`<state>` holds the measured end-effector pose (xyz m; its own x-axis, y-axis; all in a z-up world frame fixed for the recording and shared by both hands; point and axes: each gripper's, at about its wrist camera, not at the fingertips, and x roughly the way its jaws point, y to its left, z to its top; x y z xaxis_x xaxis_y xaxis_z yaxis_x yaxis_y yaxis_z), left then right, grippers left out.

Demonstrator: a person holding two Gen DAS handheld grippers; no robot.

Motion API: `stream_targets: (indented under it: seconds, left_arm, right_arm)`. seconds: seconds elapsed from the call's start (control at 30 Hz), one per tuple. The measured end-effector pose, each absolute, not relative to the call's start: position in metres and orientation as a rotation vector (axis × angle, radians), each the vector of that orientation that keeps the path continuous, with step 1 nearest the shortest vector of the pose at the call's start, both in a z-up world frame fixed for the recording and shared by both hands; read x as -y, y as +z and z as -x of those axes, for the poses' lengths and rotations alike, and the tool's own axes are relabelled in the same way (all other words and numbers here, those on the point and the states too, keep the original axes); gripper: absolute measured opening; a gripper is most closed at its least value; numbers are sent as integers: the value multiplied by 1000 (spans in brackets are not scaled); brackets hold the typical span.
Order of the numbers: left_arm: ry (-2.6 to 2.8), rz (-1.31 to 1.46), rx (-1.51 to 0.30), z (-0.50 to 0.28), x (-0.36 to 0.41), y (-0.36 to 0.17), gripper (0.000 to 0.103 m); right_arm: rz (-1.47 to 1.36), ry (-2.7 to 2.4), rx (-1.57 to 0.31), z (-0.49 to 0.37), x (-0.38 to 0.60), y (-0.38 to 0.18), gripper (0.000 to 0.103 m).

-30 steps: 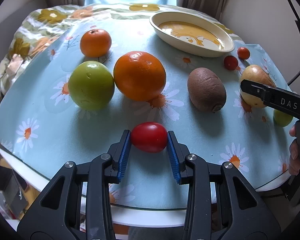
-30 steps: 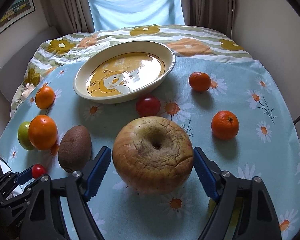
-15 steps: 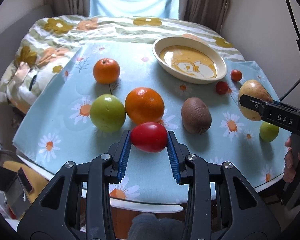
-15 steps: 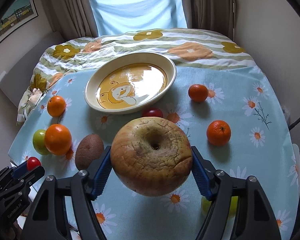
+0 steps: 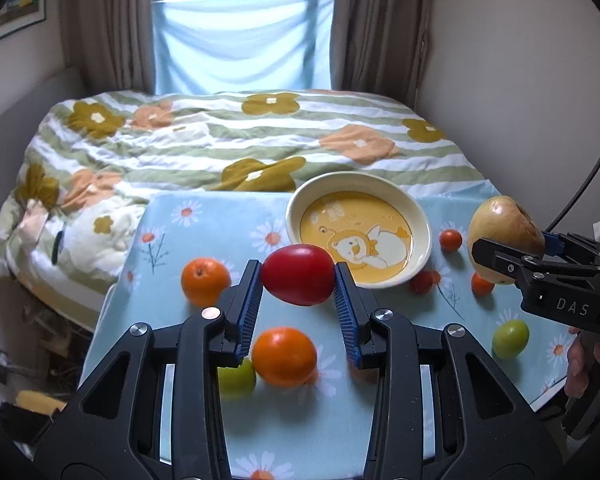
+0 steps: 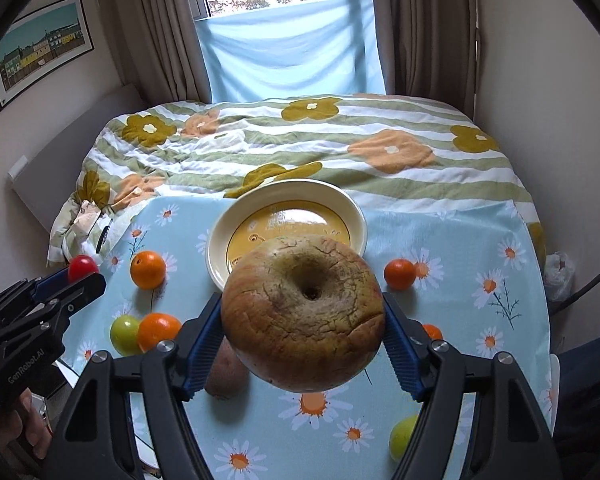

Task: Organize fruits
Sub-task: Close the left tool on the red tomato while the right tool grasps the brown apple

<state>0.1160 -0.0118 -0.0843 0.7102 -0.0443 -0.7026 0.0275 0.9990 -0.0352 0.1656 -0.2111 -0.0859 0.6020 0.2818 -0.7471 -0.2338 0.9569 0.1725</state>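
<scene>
My left gripper (image 5: 298,276) is shut on a red tomato (image 5: 298,274) and holds it high above the table, near the front left of the yellow bear plate (image 5: 420,222). It also shows in the right wrist view (image 6: 82,276). My right gripper (image 6: 304,320) is shut on a large wrinkled yellow apple (image 6: 302,316), lifted in front of the plate (image 6: 220,240). The apple also shows in the left wrist view (image 5: 504,236). An orange (image 5: 284,356), a tangerine (image 5: 205,282) and a green apple (image 5: 236,380) lie on the table.
The table (image 5: 300,420) has a blue daisy cloth. Small red tomatoes (image 5: 450,240) and a small green fruit (image 5: 510,338) lie right of the plate. A kiwi (image 6: 224,376) lies under my right gripper. A bed with a flowered cover (image 5: 220,148) stands behind the table.
Both grippers have risen well above the table with their fruit. The table and plate now look smaller and farther away in both views.
</scene>
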Motion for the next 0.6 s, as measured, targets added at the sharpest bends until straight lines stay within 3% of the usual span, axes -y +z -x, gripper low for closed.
stream_targets:
  seconds: [0.3,0.6]
  left_arm:
    - [-184,-47,-796,-208,17,-93,41]
    - [-333,-120,-875,-296,39,-133,41]
  right_arm:
    - [-119,197,-876,-214,205,-80,70]
    - [-174,84,-900,-260,208,-94,70]
